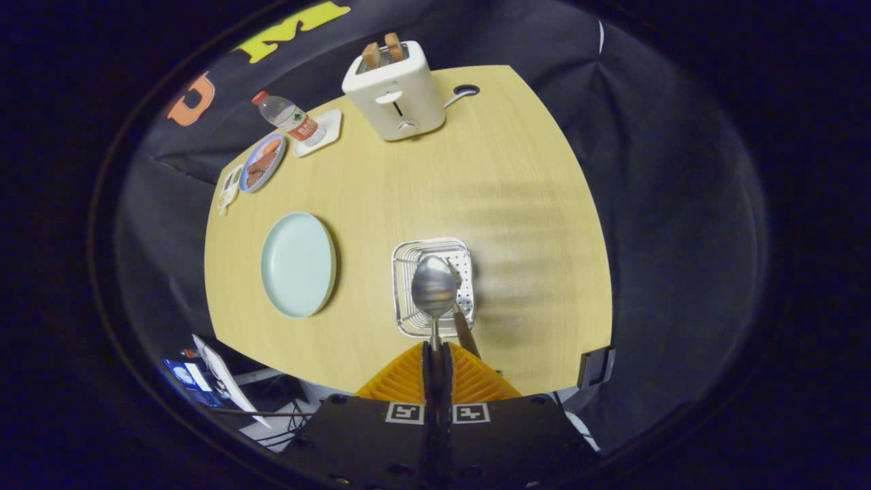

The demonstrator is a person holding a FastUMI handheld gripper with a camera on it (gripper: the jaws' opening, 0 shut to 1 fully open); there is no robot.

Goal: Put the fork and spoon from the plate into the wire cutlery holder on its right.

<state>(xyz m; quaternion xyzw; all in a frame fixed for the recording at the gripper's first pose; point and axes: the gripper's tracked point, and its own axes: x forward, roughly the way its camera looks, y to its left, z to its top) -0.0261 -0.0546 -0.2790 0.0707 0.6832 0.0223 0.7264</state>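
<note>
Here the claw [436, 354] clamps the spoon [434, 287] above the wire holder [403, 299]; bottle [288, 118] label unreadable.

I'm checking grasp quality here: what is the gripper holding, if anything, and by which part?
The gripper is shut on the shiny metal spoon, pinching the handle just below the bowl, which points away over the wire cutlery holder.

fingers [427, 357] pinch the spoon [434, 287] above the wire cutlery holder [401, 286].
</note>
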